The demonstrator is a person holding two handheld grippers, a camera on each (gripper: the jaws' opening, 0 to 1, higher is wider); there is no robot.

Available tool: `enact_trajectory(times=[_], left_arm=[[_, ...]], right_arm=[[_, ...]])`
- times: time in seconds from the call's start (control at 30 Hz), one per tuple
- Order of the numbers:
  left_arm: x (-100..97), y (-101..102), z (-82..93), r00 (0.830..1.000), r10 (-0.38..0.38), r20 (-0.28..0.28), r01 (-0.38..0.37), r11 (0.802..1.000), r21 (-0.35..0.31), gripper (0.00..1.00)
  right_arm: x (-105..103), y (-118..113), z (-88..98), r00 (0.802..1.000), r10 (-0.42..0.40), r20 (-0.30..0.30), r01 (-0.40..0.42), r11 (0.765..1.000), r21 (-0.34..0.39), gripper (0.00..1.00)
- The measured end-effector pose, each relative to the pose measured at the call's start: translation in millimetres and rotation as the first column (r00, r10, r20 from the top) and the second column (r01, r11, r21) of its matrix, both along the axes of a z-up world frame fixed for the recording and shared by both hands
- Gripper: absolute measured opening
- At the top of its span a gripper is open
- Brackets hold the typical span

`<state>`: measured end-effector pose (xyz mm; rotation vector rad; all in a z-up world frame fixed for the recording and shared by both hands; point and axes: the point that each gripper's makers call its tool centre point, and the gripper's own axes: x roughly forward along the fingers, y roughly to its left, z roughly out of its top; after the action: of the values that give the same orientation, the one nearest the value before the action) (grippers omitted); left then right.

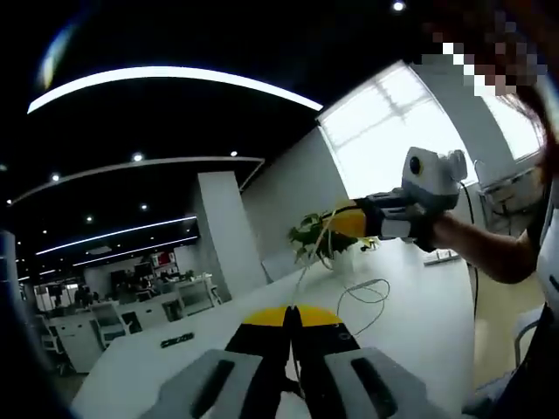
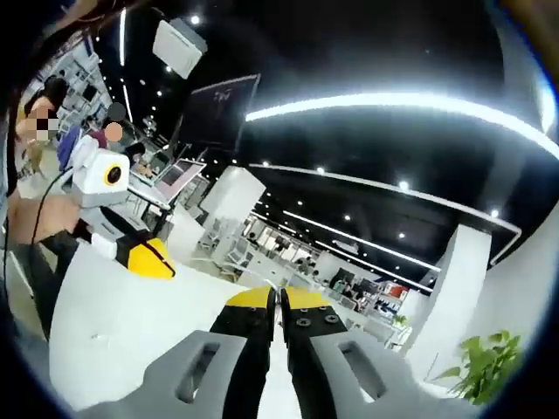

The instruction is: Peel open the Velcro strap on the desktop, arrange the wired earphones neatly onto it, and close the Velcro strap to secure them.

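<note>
My left gripper (image 1: 293,316) is raised over the long white table (image 1: 175,367), its yellow-tipped jaws pressed together. A thin white earphone cable (image 1: 307,262) climbs from them to my right gripper (image 1: 342,220), which a hand holds up to the right. A slack loop of the cable (image 1: 367,292) hangs below, near the tabletop. A small dark strip, probably the Velcro strap (image 1: 177,339), lies on the table at the left. In the right gripper view, the right gripper (image 2: 279,298) is shut, with the cable too thin to make out. The left gripper (image 2: 150,259) is at the left.
A potted green plant (image 1: 314,237) stands at the table's far end, seen also as the plant (image 2: 485,367). Office desks and chairs (image 1: 113,314) fill the room to the left. A person's arm (image 1: 489,249) reaches in from the right by bright windows (image 1: 393,131).
</note>
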<state>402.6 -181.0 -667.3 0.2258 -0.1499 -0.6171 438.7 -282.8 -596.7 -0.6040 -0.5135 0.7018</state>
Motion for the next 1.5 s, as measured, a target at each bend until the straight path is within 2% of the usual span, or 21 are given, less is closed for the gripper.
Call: enact_trajectory(times=[0.1, 0.17, 0.2, 0.23, 0.27, 0.3, 0.33, 0.37, 0.4, 0.5, 0.57, 0.63, 0.67, 0.7, 0.73, 0.77, 0.87, 0.93, 1.03, 1.27, 1.5], left_arm=[[-5.7, -4, 5.8, 1.0, -0.023, 0.018, 0.023, 1.0, -0.014, 0.05], [-10.1, -7, 10.6, 0.999, -0.032, 0.025, 0.032, 0.999, -0.018, 0.05], [-13.9, -10, 18.0, 0.998, -0.032, 0.057, 0.033, 0.999, -0.013, 0.05], [-17.5, -12, 24.9, 0.996, -0.032, 0.089, 0.032, 0.999, -0.007, 0.05], [-21.8, -13, 30.4, 0.994, -0.032, 0.108, 0.033, 0.999, -0.009, 0.05], [-26.2, -15, 35.9, 0.991, -0.037, 0.129, 0.039, 0.999, -0.013, 0.05], [-29.5, -16, 39.5, 0.989, -0.043, 0.142, 0.046, 0.999, -0.017, 0.05], [-30.5, -16, 41.0, 0.988, -0.045, 0.146, 0.048, 0.999, -0.018, 0.05], [-28.8, -16, 40.8, 0.988, -0.045, 0.145, 0.048, 0.999, -0.017, 0.05], [-17.6, -9, 33.3, 0.993, -0.024, 0.114, 0.026, 1.0, -0.016, 0.05], [-14.5, -6, 28.9, 0.995, -0.022, 0.1, 0.025, 0.999, -0.023, 0.05], [-16.5, -9, 26.4, 0.996, -0.028, 0.09, 0.031, 0.999, -0.028, 0.05], [-17.3, -9, 26.0, 0.995, -0.02, 0.098, 0.022, 1.0, -0.021, 0.05], [-17.8, -8, 26.2, 0.994, -0.013, 0.109, 0.015, 1.0, -0.014, 0.05], [-17.4, -8, 26.0, 0.994, -0.011, 0.11, 0.012, 1.0, -0.01, 0.05], [-16.8, -7, 25.8, 0.994, -0.011, 0.109, 0.012, 1.0, -0.008, 0.05], [-15.3, -7, 26.4, 0.994, -0.014, 0.105, 0.016, 1.0, -0.013, 0.05], [-15.3, -7, 26.8, 0.994, -0.014, 0.107, 0.015, 1.0, -0.013, 0.05], [-15.8, -10, 23.4, 0.995, -0.024, 0.099, 0.025, 1.0, -0.011, 0.05], [-7.7, -25, -6.2, 0.998, -0.051, 0.027, 0.05, 0.998, 0.042, 0.05], [5.7, -32, -33.3, 0.998, -0.053, -0.044, 0.056, 0.996, 0.076, 0.05]], right_arm=[[-3, -6, 13.4, 0.969, -0.112, 0.218, 0.146, 0.978, -0.148, 0.06], [-13, -5, 26.3, 0.906, -0.165, 0.391, 0.269, 0.935, -0.229, 0.06], [-27, -2, 41.3, 0.812, -0.186, 0.554, 0.382, 0.886, -0.263, 0.06], [-40, 2, 52.1, 0.738, -0.185, 0.649, 0.444, 0.857, -0.262, 0.06], [-52, 7, 61.3, 0.692, -0.174, 0.7, 0.464, 0.851, -0.247, 0.06], [-62, 12, 66.8, 0.72, -0.16, 0.675, 0.393, 0.896, -0.207, 0.06], [-69, 23, 61.7, 0.823, -0.091, 0.56, 0.222, 0.96, -0.169, 0.06], [-71, 34, 50.5, 0.895, 0.027, 0.446, 0.061, 0.981, -0.183, 0.06], [-59, 35, 42.7, 0.935, 0.088, 0.344, -0.037, 0.988, -0.152, 0.06], [3, 1, 35.9, 0.972, -0.103, 0.213, 0.122, 0.99, -0.078, 0.05], [20, -5, 24.9, 0.983, -0.125, 0.131, 0.139, 0.985, -0.104, 0.06], [5, 1, 27.9, 0.985, -0.107, 0.133, 0.119, 0.989, -0.083, 0.06], [-13, 11, 33.0, 0.991, -0.028, 0.129, 0.036, 0.997, -0.062, 0.06], [-40, 26, 35.2, 0.989, 0.131, 0.065, -0.131, 0.991, -0.003, 0.06], [-60, 36, 40.1, 0.965, 0.26, 0.034, -0.262, 0.964, 0.049, 0.06], [-60, 31, 47.3, 0.968, 0.25, 0.038, -0.251, 0.967, 0.046, 0.06], [-39, 16, 53.5, 0.989, 0.095, 0.113, -0.094, 0.995, -0.013, 0.06], [-35, 16, 49.0, 0.991, 0.104, 0.087, -0.104, 0.995, -0.014, 0.06], [-30, 15, 31.5, 0.994, 0.098, 0.055, -0.096, 0.995, -0.032, 0.06], [6, -13, -30.0, 0.999, -0.043, -0.031, 0.039, 0.992, -0.118, 0.06], [13, -24, -57.5, 0.994, -0.087, -0.065, 0.077, 0.987, -0.143, 0.06]])
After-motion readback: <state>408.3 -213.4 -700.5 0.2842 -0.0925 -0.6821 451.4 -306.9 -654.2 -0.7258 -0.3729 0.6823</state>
